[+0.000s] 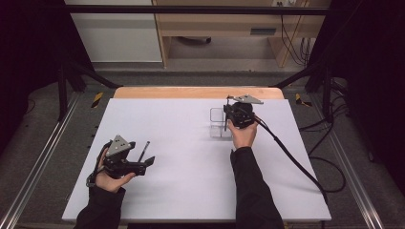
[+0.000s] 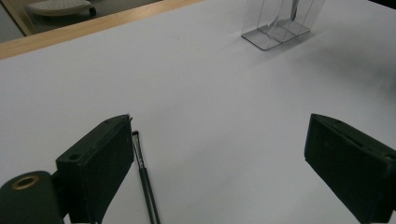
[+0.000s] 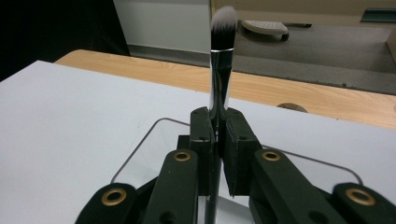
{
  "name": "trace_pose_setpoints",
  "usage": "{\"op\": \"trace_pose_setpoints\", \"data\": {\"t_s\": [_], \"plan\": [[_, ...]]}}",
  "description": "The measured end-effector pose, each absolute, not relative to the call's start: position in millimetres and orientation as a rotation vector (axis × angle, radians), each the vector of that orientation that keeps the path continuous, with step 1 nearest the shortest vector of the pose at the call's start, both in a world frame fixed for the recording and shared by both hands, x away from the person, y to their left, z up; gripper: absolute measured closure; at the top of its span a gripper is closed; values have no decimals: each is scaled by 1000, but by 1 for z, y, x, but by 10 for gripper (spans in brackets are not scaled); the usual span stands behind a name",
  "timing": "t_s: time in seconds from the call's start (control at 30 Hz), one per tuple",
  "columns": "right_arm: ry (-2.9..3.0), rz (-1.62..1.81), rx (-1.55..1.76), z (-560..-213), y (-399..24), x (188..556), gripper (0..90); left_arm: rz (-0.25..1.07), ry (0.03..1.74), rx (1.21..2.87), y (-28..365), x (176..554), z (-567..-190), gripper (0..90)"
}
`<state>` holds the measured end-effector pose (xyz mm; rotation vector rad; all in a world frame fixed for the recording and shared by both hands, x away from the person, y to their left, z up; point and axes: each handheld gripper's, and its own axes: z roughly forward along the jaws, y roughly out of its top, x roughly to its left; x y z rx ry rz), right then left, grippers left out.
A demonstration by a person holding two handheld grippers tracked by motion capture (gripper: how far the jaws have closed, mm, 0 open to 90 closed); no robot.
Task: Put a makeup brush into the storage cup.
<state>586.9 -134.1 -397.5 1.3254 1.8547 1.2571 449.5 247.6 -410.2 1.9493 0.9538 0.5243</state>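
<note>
Brush point(image 3: 219, 70) first: we hold it upright, bristles at the top, its metal ferrule and handle running straight down between the pads of our right gripper point(image 3: 217, 122), which is pressed together on it. In the right gripper view the handle drops behind the jaws toward the clear holder point(image 3: 140, 147), whose rounded rim curves around below them, so the brush's long axis already points into the opening. From the high view, the holder point(image 1: 217, 123) stands on the far right part of the table point(image 1: 191, 143), and the right gripper point(image 1: 235, 116) sits right over it. We judge the coming move to be a plain descent along that vertical axis; we cannot tell which compartment the tip stands over.

A second, thinner brush point(image 2: 145, 186) lies flat on the table, just beside the left-hand jaw in the left gripper view, its length running away from us. Our left gripper point(image 2: 224, 158) is spread wide with nothing between the pads, resting low at the near left. That hand is plainly the nearer one to this thin brush, while the holder stands well apart from it.
</note>
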Motion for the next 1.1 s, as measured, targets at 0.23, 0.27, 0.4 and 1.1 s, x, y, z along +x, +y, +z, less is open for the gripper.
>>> {"op": "trace_pose_setpoints", "data": {"t_s": [0.23,0.27,0.4,1.1], "plan": [[1874,1252,1344,-404,-133,586,840,525,959,1948,248,450,-411,74],[1878,1252,1346,-405,-133,585,839,524,958,1949,248,450,-411,74],[1888,1256,1371,-406,-138,582,807,523,957,1954,247,450,-411,73],[1959,1379,1234,-392,-156,535,330,521,965,1951,247,450,-412,70]]}}
